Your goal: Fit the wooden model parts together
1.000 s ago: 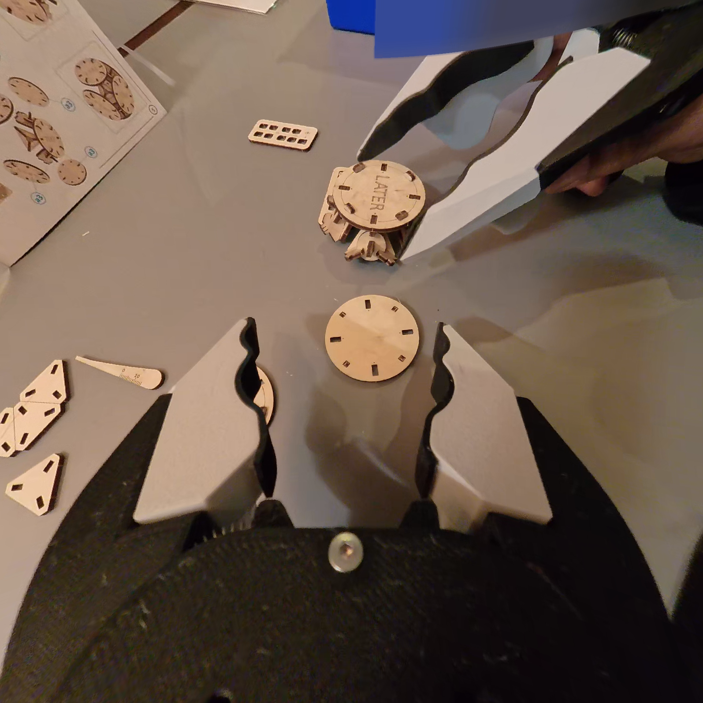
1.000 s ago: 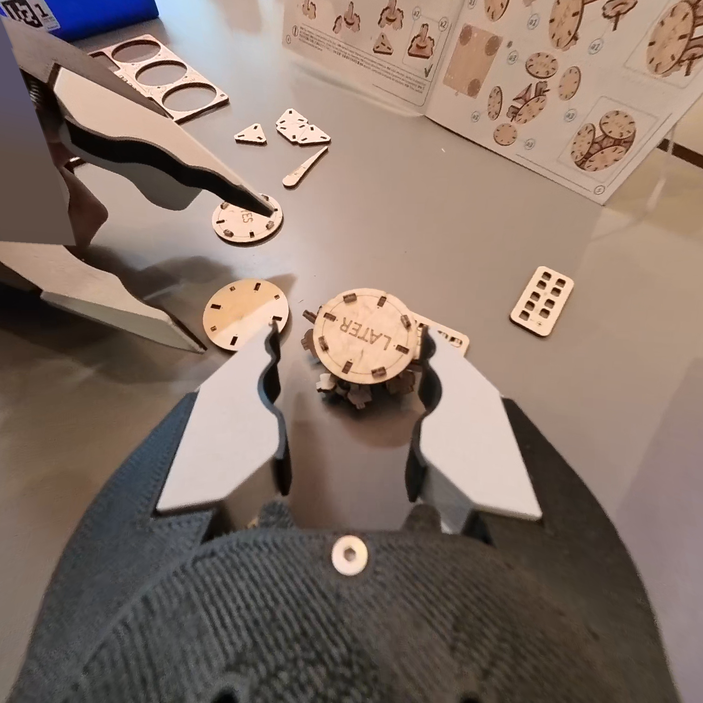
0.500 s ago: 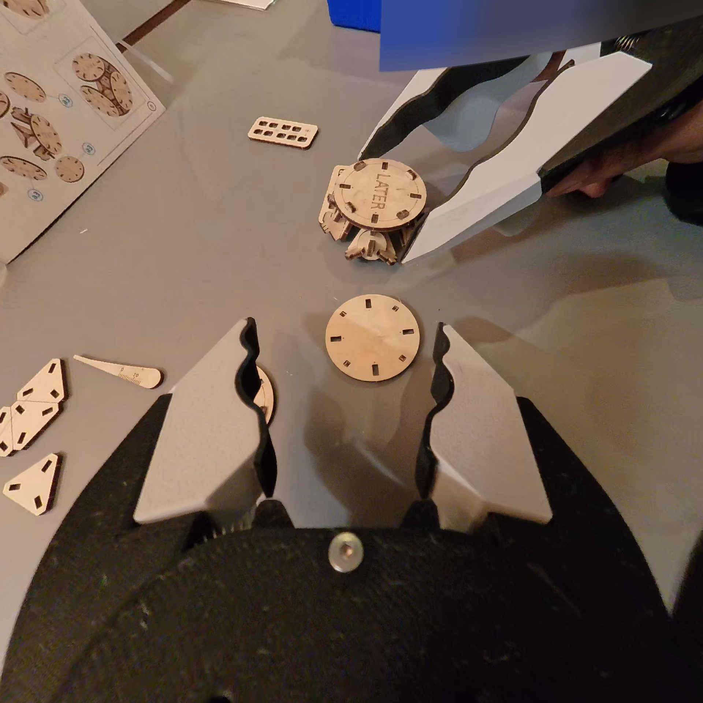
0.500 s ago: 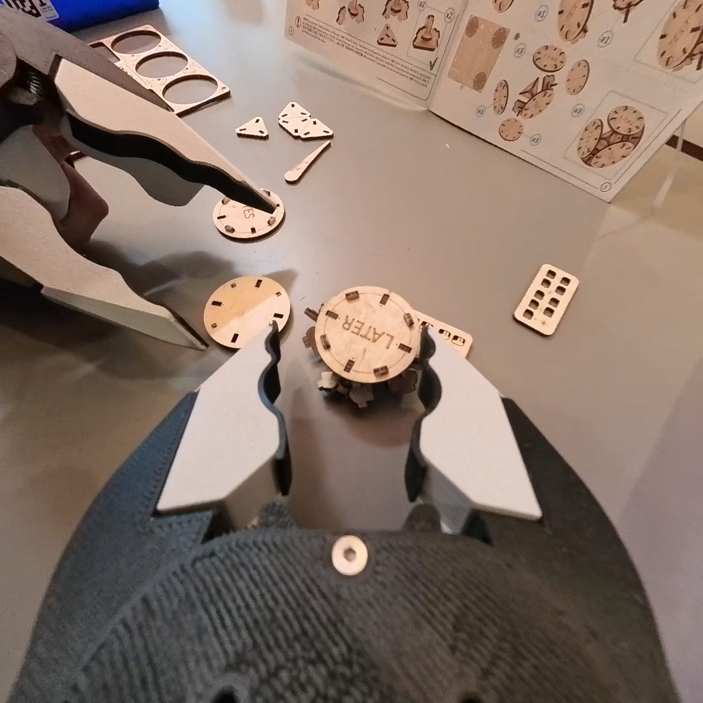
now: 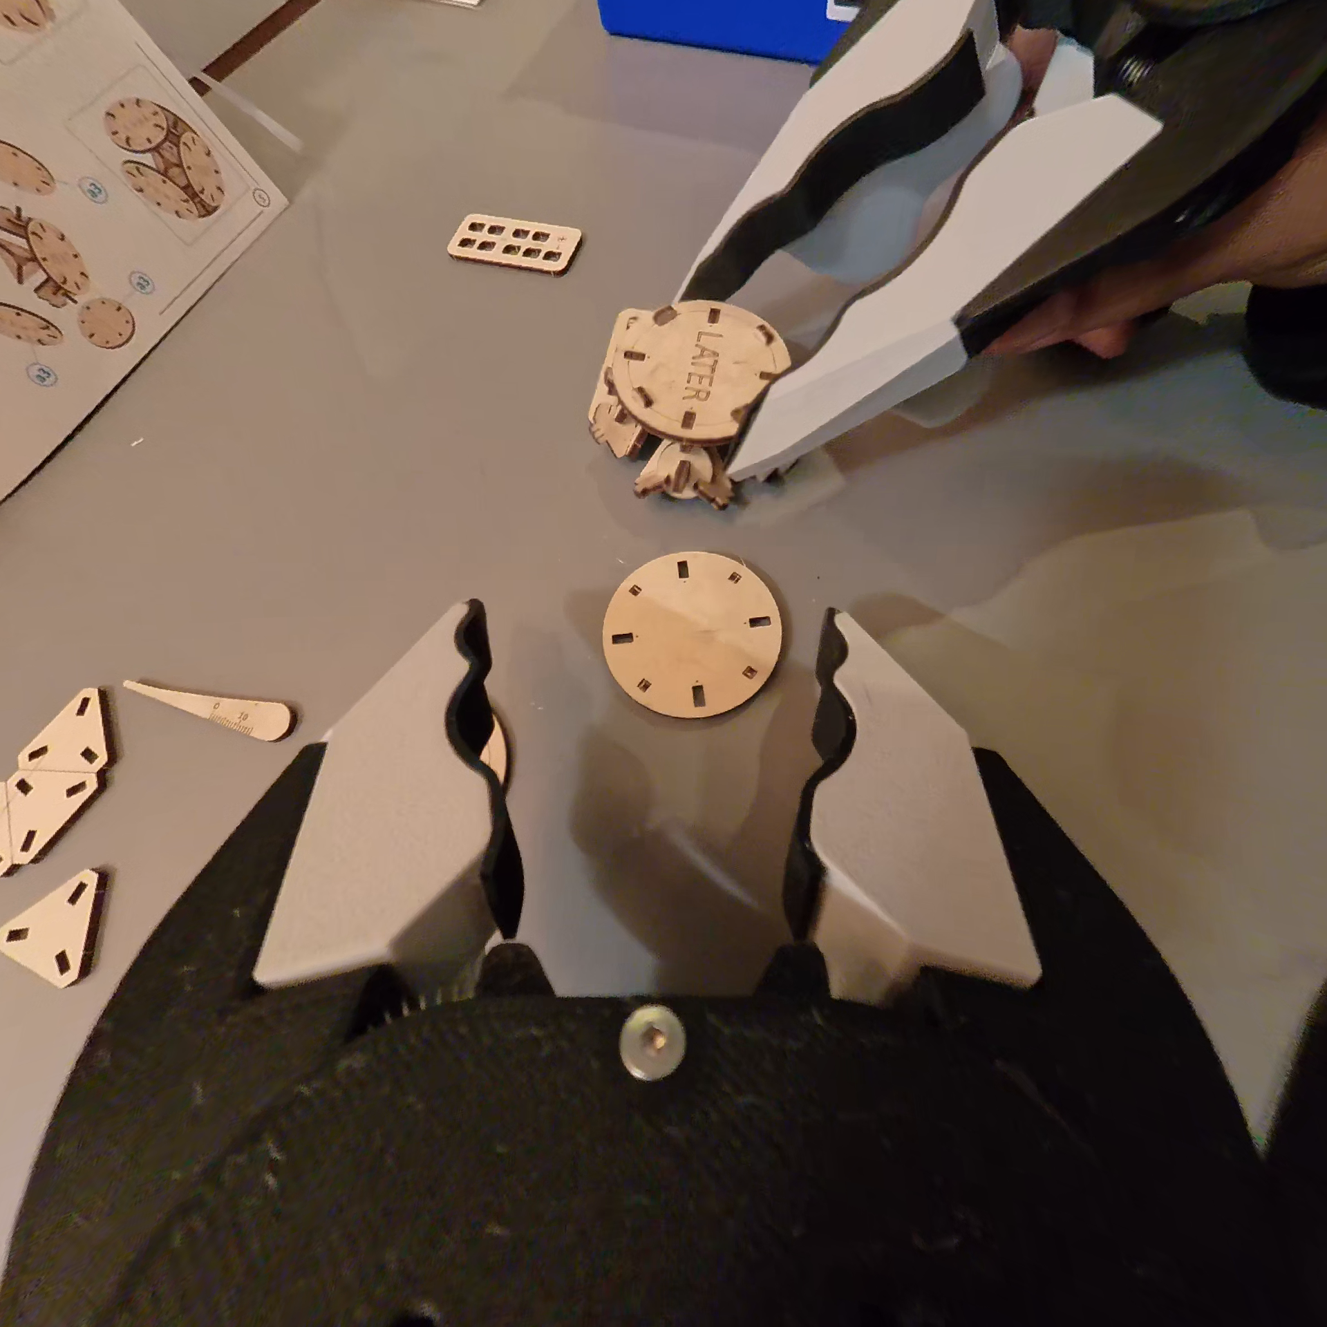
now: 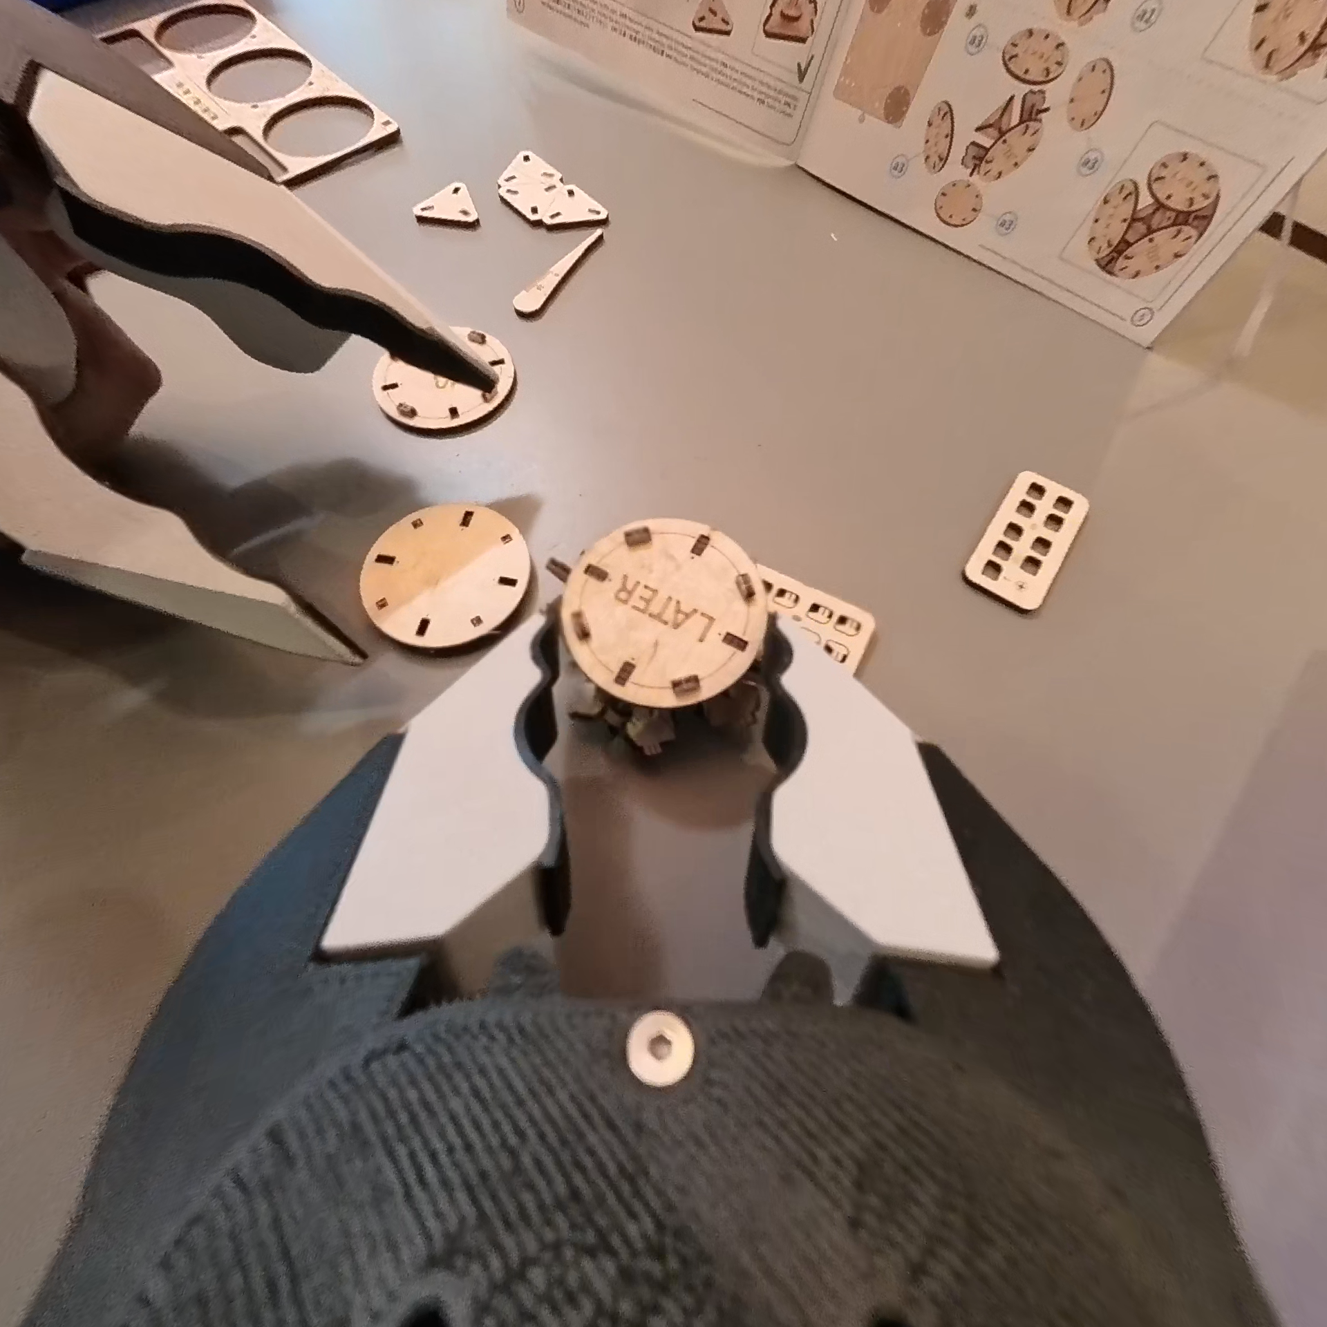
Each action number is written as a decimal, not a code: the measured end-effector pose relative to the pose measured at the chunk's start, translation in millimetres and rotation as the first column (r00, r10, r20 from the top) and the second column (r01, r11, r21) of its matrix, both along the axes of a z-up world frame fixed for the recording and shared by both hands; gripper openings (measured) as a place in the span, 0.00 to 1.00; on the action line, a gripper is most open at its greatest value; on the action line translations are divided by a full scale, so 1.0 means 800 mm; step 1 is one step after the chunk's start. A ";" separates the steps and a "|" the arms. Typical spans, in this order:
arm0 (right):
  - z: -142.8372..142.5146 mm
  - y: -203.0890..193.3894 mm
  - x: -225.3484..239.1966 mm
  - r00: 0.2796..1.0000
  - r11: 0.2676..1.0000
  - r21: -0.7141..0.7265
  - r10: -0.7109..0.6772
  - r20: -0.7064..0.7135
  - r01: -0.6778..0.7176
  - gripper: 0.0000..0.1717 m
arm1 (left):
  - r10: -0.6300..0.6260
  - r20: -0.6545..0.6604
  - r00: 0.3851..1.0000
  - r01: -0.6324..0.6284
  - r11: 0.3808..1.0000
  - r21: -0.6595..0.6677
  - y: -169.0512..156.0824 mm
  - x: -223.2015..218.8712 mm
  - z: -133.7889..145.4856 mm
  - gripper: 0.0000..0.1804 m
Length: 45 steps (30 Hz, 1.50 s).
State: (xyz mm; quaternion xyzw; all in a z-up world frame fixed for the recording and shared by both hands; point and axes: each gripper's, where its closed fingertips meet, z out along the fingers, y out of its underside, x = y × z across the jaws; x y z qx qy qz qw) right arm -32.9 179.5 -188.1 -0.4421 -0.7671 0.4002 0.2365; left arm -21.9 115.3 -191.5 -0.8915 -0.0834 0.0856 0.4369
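My right gripper (image 6: 660,646) is shut on a small wooden assembly (image 6: 660,621) topped by a lettered round disc, with both pads pressed on its sides. In the left wrist view the same assembly (image 5: 689,380) sits between the right gripper's fingers (image 5: 826,402), tilted on the grey table (image 5: 359,503). My left gripper (image 5: 650,625) is open and empty, low over the table. A plain slotted wooden disc (image 5: 691,635) lies flat between its fingertips, touching neither. It also shows in the right wrist view (image 6: 445,578). A second disc (image 6: 444,384) lies under the left gripper's far fingertip.
An instruction sheet (image 6: 1041,143) lies at the table's far side. Loose wooden pieces lie around: a small perforated rectangle (image 6: 1025,549), triangles (image 6: 549,190), a pointer piece (image 6: 556,276), a frame with round holes (image 6: 273,93). A flat slotted card (image 6: 826,617) lies beside the assembly. A blue box (image 5: 711,29) stands behind. My right tips are about 15 centimetres from the pointer piece (image 6: 556,276), my left tips only 10 centimetres. Seen from the left wrist view (image 5: 222,704) as well.
My right gripper's fingers have closed in from either side onto the wooden assembly, which now tilts between them. My left gripper has stayed open over the plain disc.
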 end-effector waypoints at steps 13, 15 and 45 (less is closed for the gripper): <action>-0.002 0.001 0.001 1.000 1.000 0.009 0.001 0.008 -0.001 0.32 | 0.004 0.005 1.000 -0.004 1.000 -0.005 0.000 -0.001 -0.001 0.49; 0.001 0.004 0.000 1.000 1.000 0.024 -0.005 -0.017 0.006 0.32 | 0.005 -0.001 1.000 -0.005 1.000 0.002 0.000 -0.001 0.000 0.49; 0.032 -0.043 0.018 0.974 0.984 -0.011 0.172 -0.144 -0.175 0.31 | -0.098 -0.091 0.991 0.116 0.968 0.222 -0.001 0.026 0.046 0.08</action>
